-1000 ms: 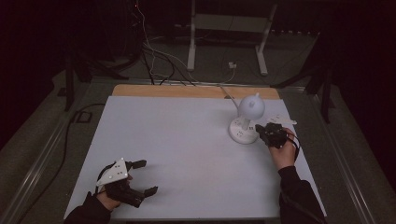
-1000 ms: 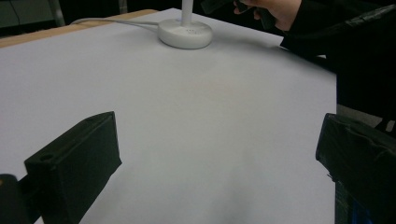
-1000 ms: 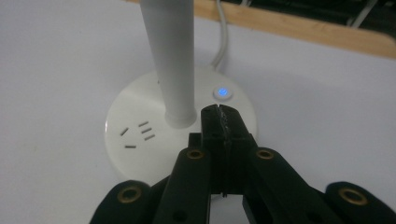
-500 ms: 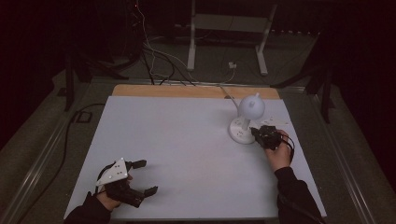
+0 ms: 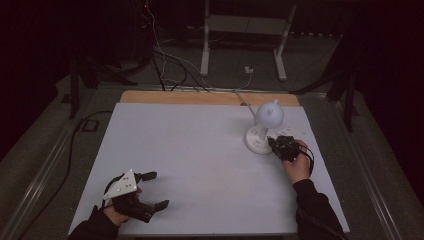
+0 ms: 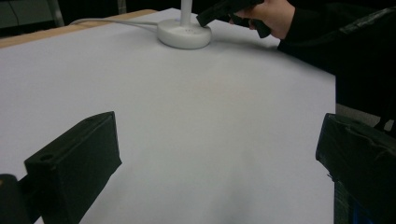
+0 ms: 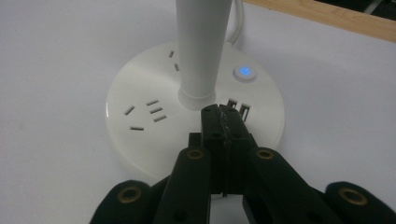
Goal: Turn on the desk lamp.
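Note:
A white desk lamp [image 5: 265,125] stands at the right back of the white table [image 5: 200,150]. Its round base [image 7: 154,121] carries socket slots, USB ports and a button lit blue [image 7: 244,72], with the stem [image 7: 201,46] rising from the middle. My right gripper [image 7: 223,116] is shut with nothing between its jaws. Its tips hover over the base just in front of the stem, close to the USB ports. In the high view that gripper [image 5: 275,144] sits at the base's right edge. My left gripper [image 5: 156,190] rests open near the front left of the table, far from the lamp.
The lamp's white cable [image 5: 240,95] runs off the table's back edge, where a wooden strip [image 5: 200,97] shows. Dark cables and a metal stand [image 5: 240,30] lie on the floor behind. A flat white disc [image 5: 290,133] lies beside the lamp.
My right gripper has moved left and a little forward, from beside the lamp head down to the lamp's base. The left gripper has stayed in place.

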`<control>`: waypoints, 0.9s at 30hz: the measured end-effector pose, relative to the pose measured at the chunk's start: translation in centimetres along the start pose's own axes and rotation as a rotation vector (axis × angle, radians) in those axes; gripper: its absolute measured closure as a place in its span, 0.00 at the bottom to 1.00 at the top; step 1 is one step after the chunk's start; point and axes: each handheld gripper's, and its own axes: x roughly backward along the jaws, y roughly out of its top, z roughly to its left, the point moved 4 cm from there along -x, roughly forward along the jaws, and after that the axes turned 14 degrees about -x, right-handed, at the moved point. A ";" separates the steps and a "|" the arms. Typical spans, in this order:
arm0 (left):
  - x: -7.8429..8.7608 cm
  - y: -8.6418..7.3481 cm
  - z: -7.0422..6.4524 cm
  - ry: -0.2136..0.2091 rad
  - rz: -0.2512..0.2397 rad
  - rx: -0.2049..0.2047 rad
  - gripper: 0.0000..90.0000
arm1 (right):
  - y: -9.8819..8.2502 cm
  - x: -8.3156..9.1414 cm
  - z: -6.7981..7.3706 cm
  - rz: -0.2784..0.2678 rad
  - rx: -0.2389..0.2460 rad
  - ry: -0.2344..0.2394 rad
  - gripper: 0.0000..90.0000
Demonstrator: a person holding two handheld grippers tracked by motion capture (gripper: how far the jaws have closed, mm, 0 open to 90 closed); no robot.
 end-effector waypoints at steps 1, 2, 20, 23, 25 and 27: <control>0.0 0.0 0.0 0.000 -0.003 0.002 0.00 | 0.0 0.0 0.0 0.001 0.005 -0.002 1.00; 0.0 0.0 0.0 0.000 -0.001 0.002 0.00 | 0.0 0.0 0.0 0.000 0.002 -0.002 1.00; 0.0 0.0 0.0 -0.002 0.003 -0.002 0.00 | -0.1 -0.2 0.0 -0.017 0.001 -0.005 1.00; 0.1 0.0 0.0 0.000 0.000 0.001 0.00 | -0.1 0.0 0.0 -0.027 -0.007 0.008 0.93; 0.0 0.0 0.0 0.000 -0.004 0.004 0.00 | 0.2 0.7 -0.1 -0.044 -0.016 0.021 0.93; 0.0 0.0 0.0 -0.001 0.001 0.002 0.00 | 0.3 1.0 -0.1 -0.056 -0.030 0.031 0.90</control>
